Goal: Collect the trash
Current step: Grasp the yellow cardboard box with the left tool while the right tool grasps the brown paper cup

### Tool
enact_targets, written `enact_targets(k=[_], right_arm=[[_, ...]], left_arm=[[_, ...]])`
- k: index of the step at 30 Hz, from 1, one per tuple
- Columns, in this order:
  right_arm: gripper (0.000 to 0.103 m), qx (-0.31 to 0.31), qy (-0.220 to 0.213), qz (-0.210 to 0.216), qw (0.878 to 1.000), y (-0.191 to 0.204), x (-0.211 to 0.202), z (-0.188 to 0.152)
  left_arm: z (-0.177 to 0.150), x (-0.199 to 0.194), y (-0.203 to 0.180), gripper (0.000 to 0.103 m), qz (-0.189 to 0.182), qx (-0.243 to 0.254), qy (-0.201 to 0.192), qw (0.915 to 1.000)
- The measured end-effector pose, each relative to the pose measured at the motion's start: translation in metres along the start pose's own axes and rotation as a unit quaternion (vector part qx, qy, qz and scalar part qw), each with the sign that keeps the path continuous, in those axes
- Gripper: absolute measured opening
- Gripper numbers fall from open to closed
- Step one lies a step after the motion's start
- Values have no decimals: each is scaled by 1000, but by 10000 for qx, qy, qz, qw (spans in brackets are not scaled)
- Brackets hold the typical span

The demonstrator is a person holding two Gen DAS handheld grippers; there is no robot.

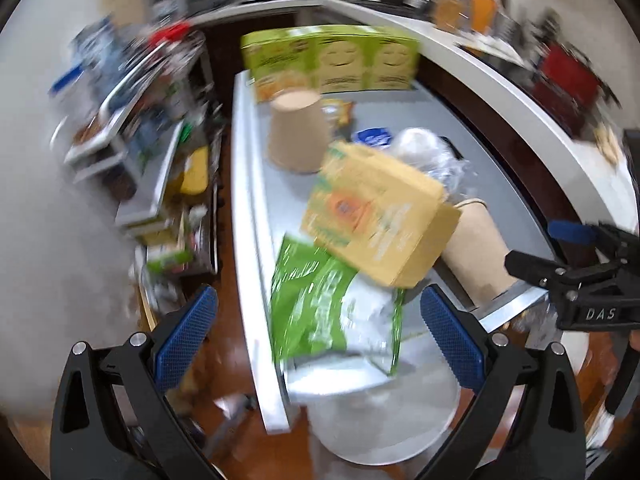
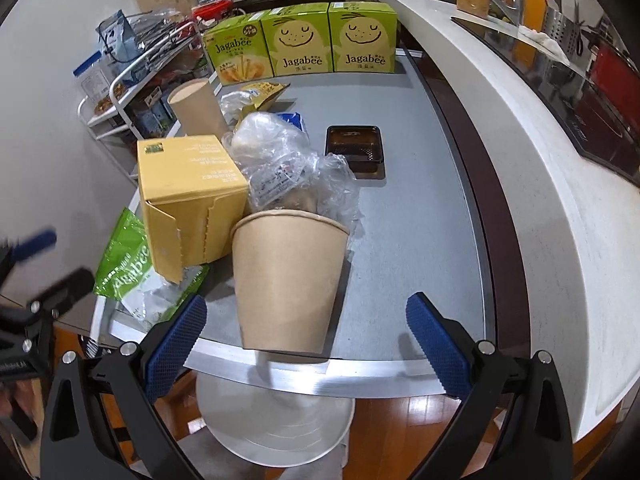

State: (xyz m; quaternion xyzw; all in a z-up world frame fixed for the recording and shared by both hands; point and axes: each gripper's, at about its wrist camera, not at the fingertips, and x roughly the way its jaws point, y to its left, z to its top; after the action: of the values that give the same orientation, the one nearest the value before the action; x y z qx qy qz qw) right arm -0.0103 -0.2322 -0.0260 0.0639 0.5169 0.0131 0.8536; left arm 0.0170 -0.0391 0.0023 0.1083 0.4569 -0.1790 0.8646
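both gripper (image 1: 318,330) (image 2: 306,338) jaws gape empty, yet blur smears the green bag (image 1: 320,300) lettering.

Grey table (image 2: 420,200), curved white counter (image 2: 520,152), wooden floor (image 2: 400,432), white wall (image 2: 48,80), possibly a wire rack (image 2: 120,92)

The worktop (image 2: 420,216) is matt grey with a shiny metal edge strip. On it, the nearest cup (image 2: 288,284) is matt brown paper, as is the farther cup (image 2: 196,108). The yellow box (image 2: 188,196) is plain matt cardboard. The crumpled wrap (image 2: 288,168) is clear glossy plastic; the green bag (image 2: 128,268) is glossy film. The floor (image 2: 400,432) is polished wood. The right hand-held gripper (image 2: 306,344) has textured blue pads on matt black plastic.
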Motion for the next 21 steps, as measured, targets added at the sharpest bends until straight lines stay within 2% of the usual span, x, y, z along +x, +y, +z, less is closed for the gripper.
enact_targets(k=[3, 7, 11, 16, 21], right_arm=[[98, -18, 88, 10, 10000, -1, 6, 1], [98, -11, 227, 42, 9997, -2, 15, 2], [98, 65, 335, 61, 9994, -3, 22, 3], [98, 164, 451, 186, 9987, -3, 31, 7], [98, 472, 628, 322, 9964, -10, 44, 11]], left_arm=[[14, 10, -11, 102, -43, 535, -67, 9985], [27, 26, -16, 102, -428, 851, 49, 9954], [34, 37, -21, 102, -604, 1214, 64, 9907], [42, 55, -22, 102, -898, 1472, 249, 9847], [51, 70, -20, 102, -1177, 1428, 392, 9819]])
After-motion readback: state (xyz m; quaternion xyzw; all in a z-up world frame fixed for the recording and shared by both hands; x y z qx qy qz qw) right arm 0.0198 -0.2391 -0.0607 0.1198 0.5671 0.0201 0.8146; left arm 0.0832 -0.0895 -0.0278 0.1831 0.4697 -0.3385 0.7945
